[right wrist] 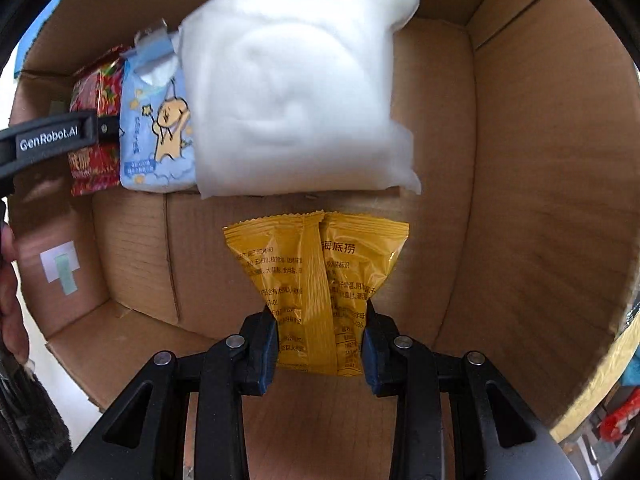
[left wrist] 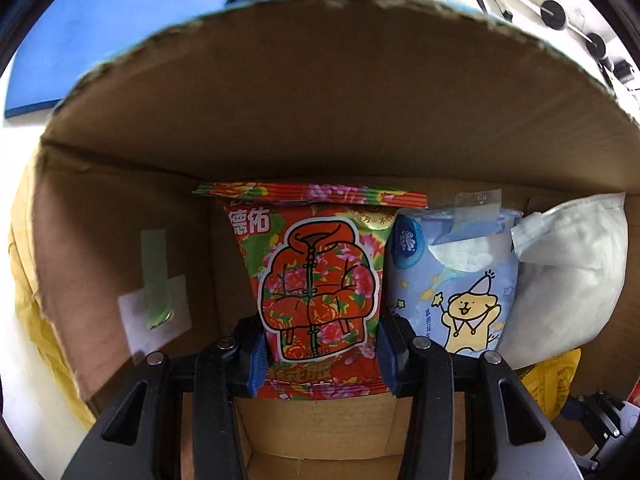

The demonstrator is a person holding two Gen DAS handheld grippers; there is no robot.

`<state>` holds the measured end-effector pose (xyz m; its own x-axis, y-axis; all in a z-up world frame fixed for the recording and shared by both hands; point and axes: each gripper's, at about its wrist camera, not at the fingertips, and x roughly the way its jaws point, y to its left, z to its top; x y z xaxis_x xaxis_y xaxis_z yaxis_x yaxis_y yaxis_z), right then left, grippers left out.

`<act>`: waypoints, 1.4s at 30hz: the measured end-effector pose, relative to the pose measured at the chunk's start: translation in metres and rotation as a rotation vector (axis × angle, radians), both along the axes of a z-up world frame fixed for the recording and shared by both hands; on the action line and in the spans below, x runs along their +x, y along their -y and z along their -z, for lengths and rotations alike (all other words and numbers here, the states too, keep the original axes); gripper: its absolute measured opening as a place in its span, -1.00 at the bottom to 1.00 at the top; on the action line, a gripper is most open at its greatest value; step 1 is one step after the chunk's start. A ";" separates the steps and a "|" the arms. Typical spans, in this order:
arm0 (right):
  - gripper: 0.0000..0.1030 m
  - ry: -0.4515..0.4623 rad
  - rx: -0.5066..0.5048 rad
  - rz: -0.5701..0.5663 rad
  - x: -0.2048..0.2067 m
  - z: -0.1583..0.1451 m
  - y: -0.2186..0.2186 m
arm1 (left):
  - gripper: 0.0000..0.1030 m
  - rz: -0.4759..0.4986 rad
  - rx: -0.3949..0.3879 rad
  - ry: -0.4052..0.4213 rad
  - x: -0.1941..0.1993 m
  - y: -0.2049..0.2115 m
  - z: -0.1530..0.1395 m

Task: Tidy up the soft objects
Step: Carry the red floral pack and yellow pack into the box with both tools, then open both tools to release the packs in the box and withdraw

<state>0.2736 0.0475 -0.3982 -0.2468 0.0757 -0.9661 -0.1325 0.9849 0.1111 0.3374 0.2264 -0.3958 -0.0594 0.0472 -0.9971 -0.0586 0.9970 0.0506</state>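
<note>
My left gripper [left wrist: 320, 354] is shut on a red floral wipes pack [left wrist: 316, 280], held upright inside a cardboard box [left wrist: 320, 100] against its far wall. Next to it on the right stand a blue tissue pack [left wrist: 456, 280] with a bear drawing and a white pillow pack [left wrist: 568, 280]. My right gripper [right wrist: 320, 346] is shut on a yellow snack bag [right wrist: 320, 280] above the box floor [right wrist: 320, 420]. The right wrist view also shows the red pack [right wrist: 98, 96], blue pack [right wrist: 160, 132], white pillow pack [right wrist: 292, 88] and my left gripper's finger [right wrist: 52, 140].
The box's left wall carries a white label with green tape [left wrist: 154, 308]. A blue mat [left wrist: 100, 28] lies beyond the box on a white surface. The yellow bag's corner [left wrist: 548, 384] shows low right in the left wrist view. Box floor in front of the packs is bare cardboard.
</note>
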 end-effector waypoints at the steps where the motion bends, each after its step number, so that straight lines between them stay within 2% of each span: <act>1: -0.29 -0.010 0.001 -0.004 -0.001 0.002 -0.001 | -0.18 0.011 -0.002 -0.005 -0.001 0.001 0.001; 6: -0.25 -0.025 -0.002 -0.006 -0.005 0.008 -0.005 | -0.13 -0.009 -0.009 -0.020 -0.009 -0.002 -0.008; 8: -0.22 -0.032 0.006 0.001 -0.001 0.009 -0.004 | -0.01 -0.028 -0.024 -0.011 -0.013 -0.005 -0.017; 10: -0.18 -0.022 0.010 0.004 -0.001 0.002 -0.004 | 0.02 -0.033 -0.022 -0.010 -0.018 -0.007 -0.026; 13: 0.13 0.003 0.012 0.004 0.001 -0.011 -0.004 | 0.08 -0.031 -0.024 0.010 -0.030 -0.008 -0.045; 19: 0.34 0.064 0.029 -0.013 -0.006 -0.047 -0.004 | 0.14 -0.051 -0.040 0.088 -0.068 -0.011 -0.086; 21: 0.50 0.099 0.034 -0.021 -0.010 -0.060 -0.002 | 0.17 -0.053 -0.023 0.122 -0.083 -0.011 -0.104; 23: 0.75 0.135 0.046 -0.021 -0.018 -0.075 0.000 | 0.25 -0.069 -0.022 0.173 -0.097 -0.008 -0.130; 24: 0.79 0.148 0.056 -0.022 -0.019 -0.081 0.001 | 0.31 -0.077 -0.023 0.191 -0.103 -0.008 -0.137; 27: 0.82 0.177 0.072 -0.020 -0.031 -0.094 0.002 | 0.48 -0.101 -0.068 0.222 -0.125 -0.001 -0.153; 29: 0.82 0.194 0.078 -0.016 -0.037 -0.102 0.005 | 0.78 -0.103 -0.084 0.233 -0.129 0.003 -0.157; 42: 0.81 0.352 0.095 -0.023 -0.075 -0.173 0.033 | 0.84 -0.110 -0.057 0.333 -0.181 0.026 -0.200</act>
<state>0.1985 0.0144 -0.2256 0.0971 0.1672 -0.9811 -0.2005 0.9689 0.1453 0.1566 0.2003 -0.1962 0.2682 0.0024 -0.9634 -0.1696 0.9845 -0.0448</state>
